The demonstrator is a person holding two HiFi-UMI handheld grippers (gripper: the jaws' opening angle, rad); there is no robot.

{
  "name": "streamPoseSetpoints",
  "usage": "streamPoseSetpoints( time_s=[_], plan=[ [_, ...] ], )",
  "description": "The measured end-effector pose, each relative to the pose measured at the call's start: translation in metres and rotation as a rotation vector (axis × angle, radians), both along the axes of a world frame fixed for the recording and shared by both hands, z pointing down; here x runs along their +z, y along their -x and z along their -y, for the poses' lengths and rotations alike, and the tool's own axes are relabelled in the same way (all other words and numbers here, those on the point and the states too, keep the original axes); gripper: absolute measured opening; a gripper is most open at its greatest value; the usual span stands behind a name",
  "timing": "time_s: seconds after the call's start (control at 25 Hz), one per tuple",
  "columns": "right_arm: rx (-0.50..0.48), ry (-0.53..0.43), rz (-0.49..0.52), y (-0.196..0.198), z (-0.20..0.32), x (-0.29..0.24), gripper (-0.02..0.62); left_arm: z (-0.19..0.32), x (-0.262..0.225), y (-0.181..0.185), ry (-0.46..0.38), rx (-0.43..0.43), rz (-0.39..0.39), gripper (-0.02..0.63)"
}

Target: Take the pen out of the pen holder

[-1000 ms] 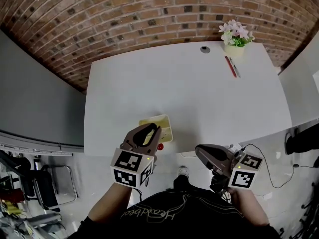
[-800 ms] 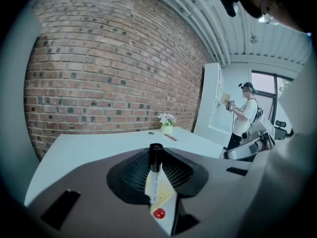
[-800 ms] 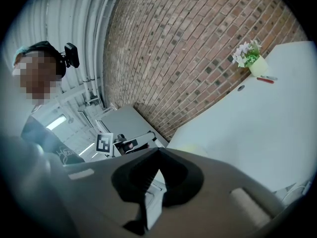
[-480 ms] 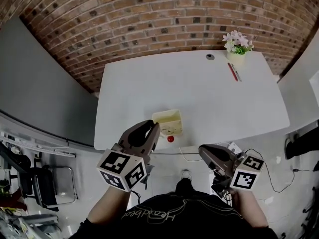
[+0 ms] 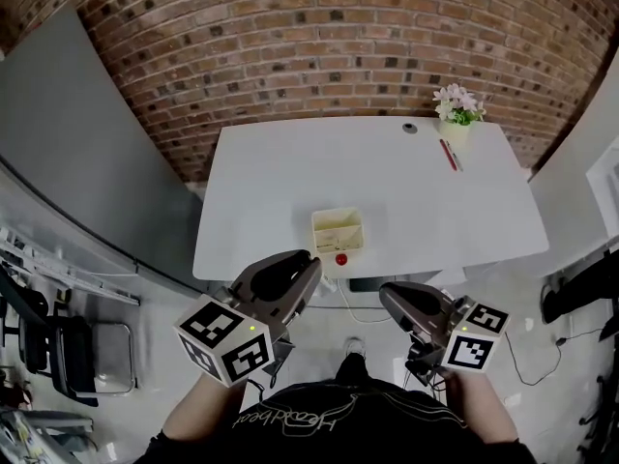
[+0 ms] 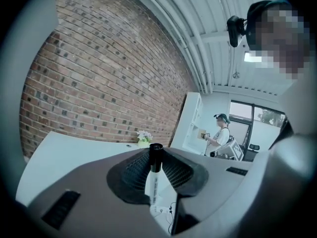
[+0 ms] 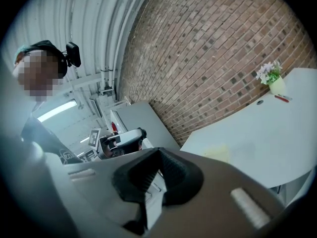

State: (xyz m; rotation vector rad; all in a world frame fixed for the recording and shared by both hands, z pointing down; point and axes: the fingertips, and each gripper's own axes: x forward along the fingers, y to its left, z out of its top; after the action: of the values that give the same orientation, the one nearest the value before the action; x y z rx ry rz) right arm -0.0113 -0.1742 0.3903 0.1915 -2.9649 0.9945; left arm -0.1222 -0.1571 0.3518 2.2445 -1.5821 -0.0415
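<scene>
My left gripper (image 5: 306, 265) hangs in front of the table's near edge, shut on a white pen with a black cap (image 6: 154, 180). The pen stands upright between the pads of that left gripper (image 6: 156, 153). The pale yellow pen holder (image 5: 338, 230) stands on the white table (image 5: 261, 182) near its front edge, beyond both grippers. A small red object (image 5: 340, 258) lies just in front of it. My right gripper (image 5: 388, 296) hovers level at the right, off the table, its jaws together and holding nothing (image 7: 157, 155). The holder (image 7: 218, 152) shows faintly in the right gripper view.
A pot of pink flowers (image 5: 455, 112) stands at the table's far right, with a red pen and a grey pen (image 5: 449, 152) beside it. A brick wall (image 5: 319, 46) runs behind the table. Grey partitions flank the table. A person (image 6: 220, 133) stands far off.
Both grippers have risen and drawn back from the table. The left gripper, earlier at the pen holder, now hangs clear of the table's front edge, and the table looks smaller and farther.
</scene>
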Motion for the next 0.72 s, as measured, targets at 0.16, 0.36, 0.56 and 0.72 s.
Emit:
streamPoseSetpoints(
  time_s=[0.16, 0.36, 0.56, 0.72],
  plan=[
    [-0.020, -0.047, 0.003, 0.004, -0.029, -0.015, 0.003, -0.034, -0.007, -0.008, -0.003, 0.047, -0.008, 0.075],
    [-0.049, -0.085, 0.017, 0.008, -0.065, -0.027, 0.003, -0.071, -0.009, -0.019, -0.007, 0.097, -0.011, 0.075],
    [-0.045, -0.115, 0.018, 0.007, -0.094, -0.036, 0.003, -0.102, -0.015, -0.030, -0.019, 0.155, -0.032, 0.075],
    [-0.050, -0.135, 0.023, 0.008, -0.116, -0.039, 0.003, -0.123, -0.016, -0.032, -0.026, 0.175, -0.044, 0.075]
  ],
)
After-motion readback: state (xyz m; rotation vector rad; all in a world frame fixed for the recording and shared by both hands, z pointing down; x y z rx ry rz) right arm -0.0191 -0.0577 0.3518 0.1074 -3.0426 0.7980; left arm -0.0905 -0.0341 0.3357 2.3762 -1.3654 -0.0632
